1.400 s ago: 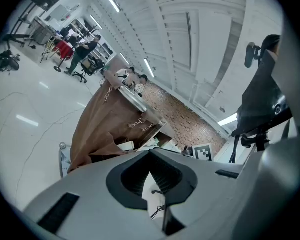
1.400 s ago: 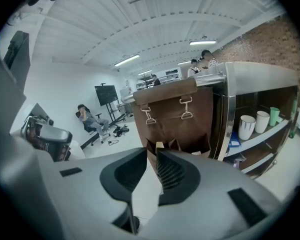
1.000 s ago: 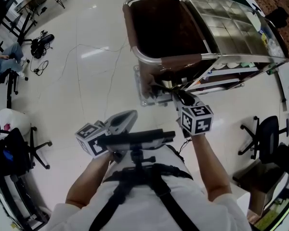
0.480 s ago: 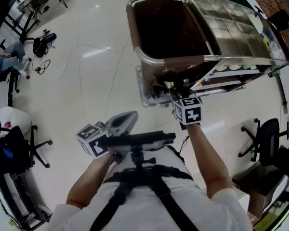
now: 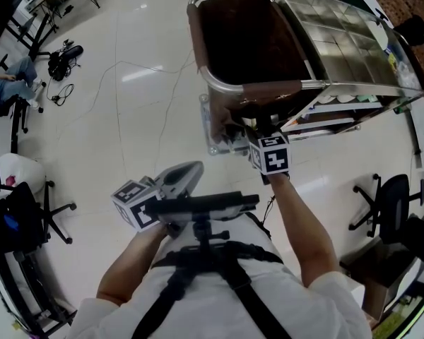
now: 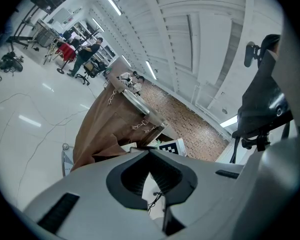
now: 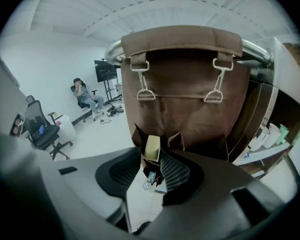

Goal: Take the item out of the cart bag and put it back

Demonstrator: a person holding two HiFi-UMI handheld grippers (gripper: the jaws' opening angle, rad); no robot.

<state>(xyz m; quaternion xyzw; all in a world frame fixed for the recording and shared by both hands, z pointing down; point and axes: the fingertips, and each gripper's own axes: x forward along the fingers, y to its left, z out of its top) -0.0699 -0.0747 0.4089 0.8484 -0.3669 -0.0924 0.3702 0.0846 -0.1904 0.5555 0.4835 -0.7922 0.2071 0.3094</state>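
White glossy floor (image 5: 127, 104), open lab space, with black office chairs (image 5: 392, 203) off to the side. A cart with a chrome tube frame (image 5: 219, 87) carries a brown fabric cart bag (image 5: 247, 41), beside a gridded metal shelf top (image 5: 332, 27).

Right gripper (image 7: 151, 160) is angled down at the bag's near face, with its marker cube (image 5: 272, 154) just below the rail. Its jaws have just been opening and now stand fairly wide. A small pale-tan rectangular item (image 7: 151, 146) stands upright between the tips, and the pads are not pressing on it. The item sits at the bag's low front pockets (image 7: 182, 140); can't tell if it's fully seated in one.

Left gripper (image 6: 149, 154) is held level close to the person's chest, well clear of the cart. Its tips are together and it is empty.
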